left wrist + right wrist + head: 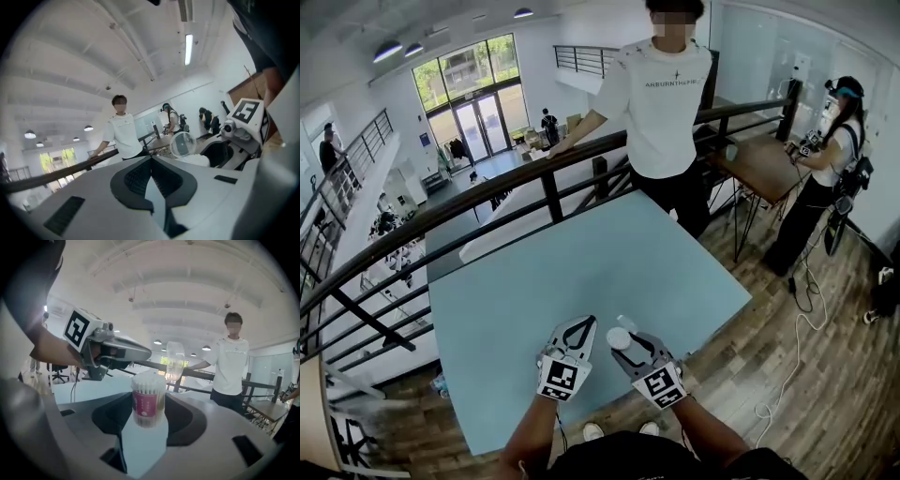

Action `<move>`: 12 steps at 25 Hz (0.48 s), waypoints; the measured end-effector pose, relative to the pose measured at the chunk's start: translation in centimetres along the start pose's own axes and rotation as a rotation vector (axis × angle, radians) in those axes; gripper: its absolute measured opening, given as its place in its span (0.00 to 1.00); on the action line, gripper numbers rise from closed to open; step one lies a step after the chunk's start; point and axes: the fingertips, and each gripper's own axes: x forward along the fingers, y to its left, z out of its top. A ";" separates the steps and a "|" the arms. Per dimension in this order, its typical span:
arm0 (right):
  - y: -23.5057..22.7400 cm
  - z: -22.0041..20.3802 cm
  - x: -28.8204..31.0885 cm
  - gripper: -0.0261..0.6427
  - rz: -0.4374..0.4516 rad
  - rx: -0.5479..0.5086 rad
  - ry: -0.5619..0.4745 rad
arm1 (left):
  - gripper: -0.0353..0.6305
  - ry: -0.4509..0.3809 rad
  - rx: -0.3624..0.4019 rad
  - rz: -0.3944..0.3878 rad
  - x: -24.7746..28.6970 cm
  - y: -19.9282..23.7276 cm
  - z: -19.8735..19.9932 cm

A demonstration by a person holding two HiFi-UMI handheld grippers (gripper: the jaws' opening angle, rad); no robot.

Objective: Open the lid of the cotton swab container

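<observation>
right gripper (629, 345), lower centre: jaws wide, clamped on the upright cotton swab container (148, 399); clear lid (175, 361) raised above the swabs. left gripper (151, 163), just left of it: jaws together, empty. light blue table (581, 253) beneath. black railing (487, 195) beyond, person in white t-shirt (666, 89) upper centre, hand on rail.

Swab container (148, 399) btwn R gripper (623, 342) jaws; L gripper (584, 324) just left.

Pink-labelled cotton swab container (148, 399), upright, clear lid (175, 361) raised open
</observation>
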 end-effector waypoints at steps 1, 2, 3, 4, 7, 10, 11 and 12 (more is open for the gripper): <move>-0.3 0.4 -0.2 0.37 -0.012 0.019 -0.007 | 0.07 -0.013 -0.061 -0.017 -0.3 -0.2 -0.3; -0.7 0.8 -0.4 0.37 -0.023 0.038 -0.015 | 0.07 -0.022 -0.114 -0.027 -0.7 -0.4 -0.7; -1.1 1.2 -0.5 0.37 -0.035 0.054 -0.024 | 0.07 -0.027 -0.155 -0.032 -1.0 -0.6 -1.2; -1.5 1.6 -0.6 0.37 -0.047 0.066 -0.031 | 0.07 -0.029 -0.182 -0.036 -1.2 -0.8 -1.5; -2.4 2.8 -1.1 0.37 -0.079 0.080 -0.046 | 0.07 -0.018 -0.211 -0.054 -1.8 -1.7 -2.3; -3.0 3.2 -1.4 0.37 -0.107 0.065 -0.050 | 0.07 -0.012 -0.231 -0.051 -2.1 -2.3 -2.9; -3.2 3.1 -1.4 0.37 -0.114 0.064 -0.052 | 0.07 -0.008 -0.242 -0.046 -2.1 -2.4 -3.2; -3.3 3.0 -1.5 0.37 -0.120 0.068 -0.056 | 0.07 -0.006 -0.257 -0.040 -2.1 -2.5 -3.5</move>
